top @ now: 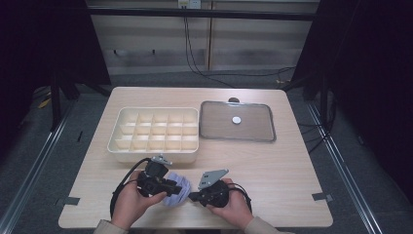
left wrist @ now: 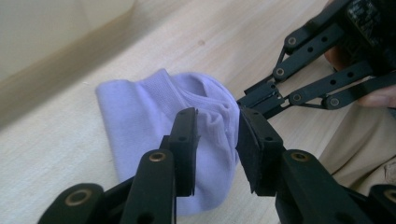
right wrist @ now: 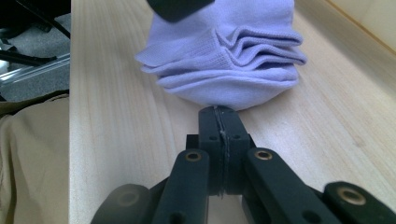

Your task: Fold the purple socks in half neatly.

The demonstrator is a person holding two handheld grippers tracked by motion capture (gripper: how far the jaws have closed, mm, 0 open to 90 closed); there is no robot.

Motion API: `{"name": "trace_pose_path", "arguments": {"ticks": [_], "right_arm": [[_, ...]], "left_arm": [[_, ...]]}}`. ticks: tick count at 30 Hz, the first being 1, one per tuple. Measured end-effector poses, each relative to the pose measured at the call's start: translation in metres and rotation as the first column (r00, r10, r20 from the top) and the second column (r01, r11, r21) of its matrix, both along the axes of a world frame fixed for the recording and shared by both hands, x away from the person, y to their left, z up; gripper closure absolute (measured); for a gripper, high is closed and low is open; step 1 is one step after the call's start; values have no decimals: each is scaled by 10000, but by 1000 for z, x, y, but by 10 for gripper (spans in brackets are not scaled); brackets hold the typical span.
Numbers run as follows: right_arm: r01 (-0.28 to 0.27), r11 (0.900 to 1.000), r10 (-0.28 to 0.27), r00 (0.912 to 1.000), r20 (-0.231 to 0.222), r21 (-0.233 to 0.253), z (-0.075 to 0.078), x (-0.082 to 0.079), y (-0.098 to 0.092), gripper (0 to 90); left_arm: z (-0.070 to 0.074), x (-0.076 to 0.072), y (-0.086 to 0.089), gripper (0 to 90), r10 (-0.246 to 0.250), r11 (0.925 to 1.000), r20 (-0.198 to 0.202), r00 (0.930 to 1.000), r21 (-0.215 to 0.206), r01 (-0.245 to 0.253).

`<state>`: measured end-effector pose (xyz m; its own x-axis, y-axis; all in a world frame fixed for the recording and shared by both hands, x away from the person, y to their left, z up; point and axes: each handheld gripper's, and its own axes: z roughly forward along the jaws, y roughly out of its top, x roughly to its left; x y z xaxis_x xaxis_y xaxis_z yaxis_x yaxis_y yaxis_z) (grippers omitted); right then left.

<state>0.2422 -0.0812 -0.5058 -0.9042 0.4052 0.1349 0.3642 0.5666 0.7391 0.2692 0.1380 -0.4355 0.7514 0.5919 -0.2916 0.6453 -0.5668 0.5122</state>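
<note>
While the pale lilac knitted sock (top: 176,191), already folded into a thick bundle, lies on the light wooden counter (top: 272,165) near its front edge, both hands work on it from two sides. The left tool (left wrist: 217,140) has its jaws spread a little, standing over the ribbed cuff of the sock but not yet pinching it. The right tool (right wrist: 220,122) has its jaws pressed together, with the tip right at the rounded end of the bundle; whether a thin edge of cloth sits between them, I cannot tell. To do this step well, I think the left tool should close on all the layers together, deep enough that no fold slips out, because a soft bundle like this opens easily. The right tool should keep the end steady until the left grip is firm. The cream plastic box with many small compartments (top: 155,131) stands just behind the sock, and its clear flat lid (top: 237,127) lies beside it, so the bundle probably must stay compact to fit in one cell.
</note>
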Motion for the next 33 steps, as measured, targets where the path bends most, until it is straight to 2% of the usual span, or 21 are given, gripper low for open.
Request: {"name": "trace_pose_path", "arguments": {"ticks": [4, 12, 15, 17, 26, 29, 33], "right_arm": [[-4, 10000, 4, 10000, 0, 4, 0, 0, 0, 895], [12, 10000, -12, 10000, 1, 5, 0, 0, 0, 896], [-2, 10000, 2, 10000, 10, -5, 0, 0, 0, 896], [13, 10000, -13, 10000, 7, 6, 0, 0, 0, 896], [8, 10000, -8, 10000, 7, -10, 0, 0, 0, 897], [5, 10000, -5, 10000, 12, -4, 0, 0, 0, 897], [7, 10000, -7, 10000, 13, -4, 0, 0, 0, 897]], "left_arm": [[4, 1, 5, 668, 285, 9995, 105, 9995, -123, -284], [4, 6, 15, 657, 638, 9980, 222, 9977, -7, -638], [2, 8, 20, 654, 661, 9977, 169, 9977, 103, -663], [0, 9, 22, 656, 888, 9960, 142, 9959, 112, -890], [-12, 16, 32, 660, 1323, 9909, -154, 9911, 269, -1318], [-13, 16, 32, 665, 1195, 9922, -171, 9927, 381, -1188], [-18, 17, 30, 666, 1328, 9905, -231, 9909, 379, -1318]]}}
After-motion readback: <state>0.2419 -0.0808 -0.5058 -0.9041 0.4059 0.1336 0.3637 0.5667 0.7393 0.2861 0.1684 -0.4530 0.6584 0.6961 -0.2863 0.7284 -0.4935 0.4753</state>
